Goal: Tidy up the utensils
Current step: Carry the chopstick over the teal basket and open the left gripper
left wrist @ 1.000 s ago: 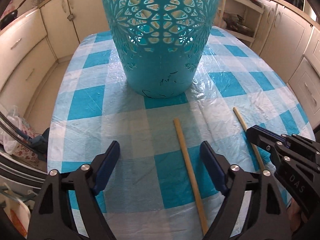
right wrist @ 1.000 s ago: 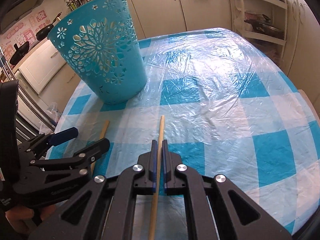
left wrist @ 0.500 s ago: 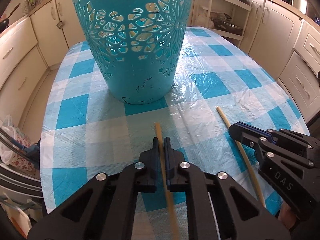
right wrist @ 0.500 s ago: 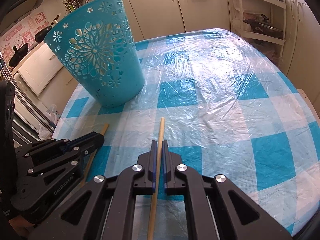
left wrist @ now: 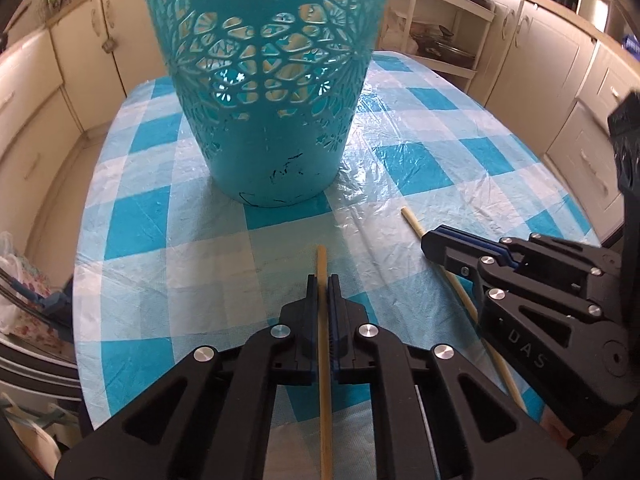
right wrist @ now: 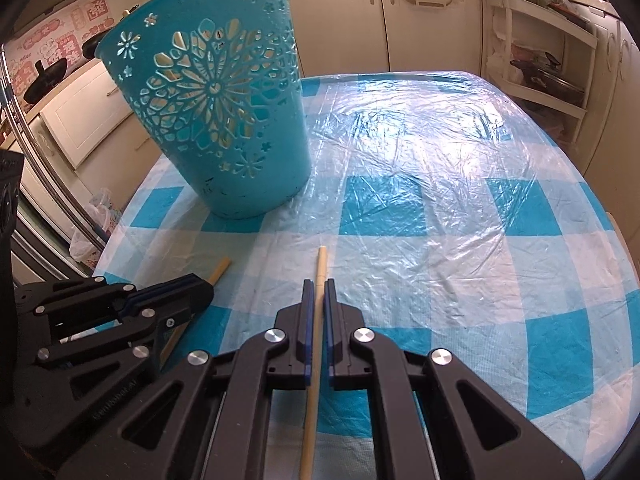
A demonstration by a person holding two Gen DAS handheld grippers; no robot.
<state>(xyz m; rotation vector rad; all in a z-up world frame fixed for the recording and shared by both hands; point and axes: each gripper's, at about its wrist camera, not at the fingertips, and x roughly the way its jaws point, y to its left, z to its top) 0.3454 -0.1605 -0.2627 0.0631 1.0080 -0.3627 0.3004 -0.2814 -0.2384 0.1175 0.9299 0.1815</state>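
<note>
While a teal basket (left wrist: 264, 80) stands far on the checked tablecloth (right wrist: 460, 208), the left gripper (left wrist: 322, 280) and right gripper (right wrist: 318, 285) each clamp a wooden stick (left wrist: 321, 258) near it.

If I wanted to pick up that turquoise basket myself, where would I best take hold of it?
Take the basket by its top rim, coming from above. It stands upright on the table, flaring wide towards the top, so its body looks too broad to squeeze; the thin rim, or a cut-out in the wall just under it, probably suits a pinch better.
</note>
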